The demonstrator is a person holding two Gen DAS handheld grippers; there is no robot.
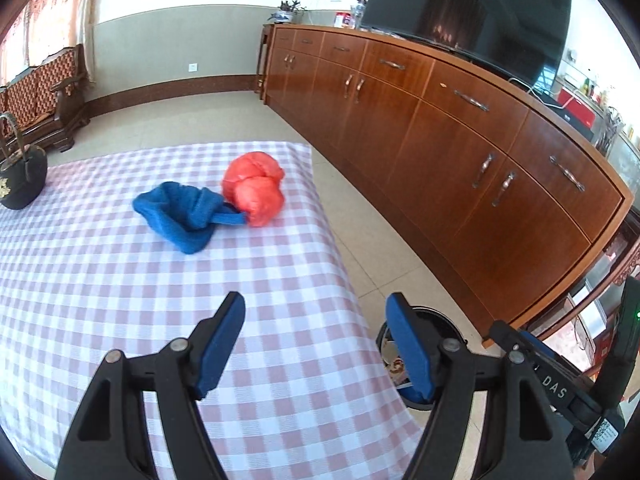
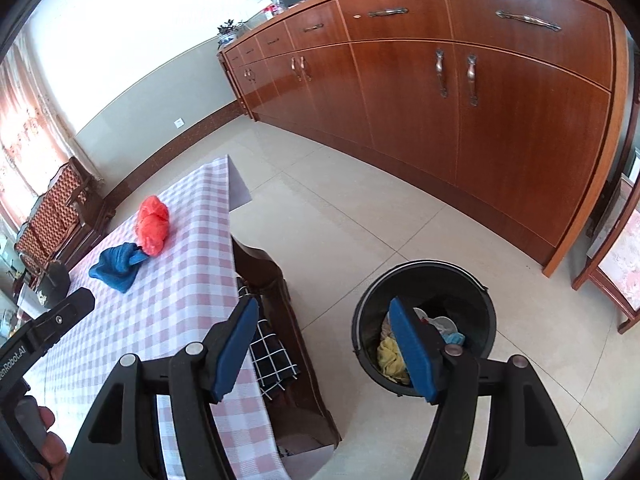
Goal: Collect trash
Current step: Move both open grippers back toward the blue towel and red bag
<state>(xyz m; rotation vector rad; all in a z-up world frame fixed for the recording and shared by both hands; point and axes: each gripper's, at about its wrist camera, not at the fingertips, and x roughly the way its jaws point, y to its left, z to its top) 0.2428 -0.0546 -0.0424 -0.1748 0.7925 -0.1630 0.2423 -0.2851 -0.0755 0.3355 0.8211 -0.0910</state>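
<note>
A crumpled red plastic bag (image 1: 254, 188) (image 2: 153, 224) lies on the checked tablecloth (image 1: 120, 280) (image 2: 176, 280), touching a blue cloth (image 1: 184, 216) (image 2: 117, 265) beside it. My left gripper (image 1: 316, 344) hangs open over the table's right edge, nothing between its blue pads. My right gripper (image 2: 325, 348) is open and empty too, above the gap between the table and a black bin (image 2: 424, 280) on the floor. The bin holds a yellow rag (image 2: 390, 356) and other scraps. The bin (image 1: 436, 318) shows behind the left gripper's right finger.
A long wooden sideboard (image 1: 440, 128) (image 2: 460, 92) runs along the right, a TV (image 1: 472, 12) on top. A dark round bag (image 1: 22, 178) sits at the table's left. A wooden chair (image 2: 616, 256) stands right of the bin. A checked dark cloth (image 2: 272, 360) hangs under the table edge.
</note>
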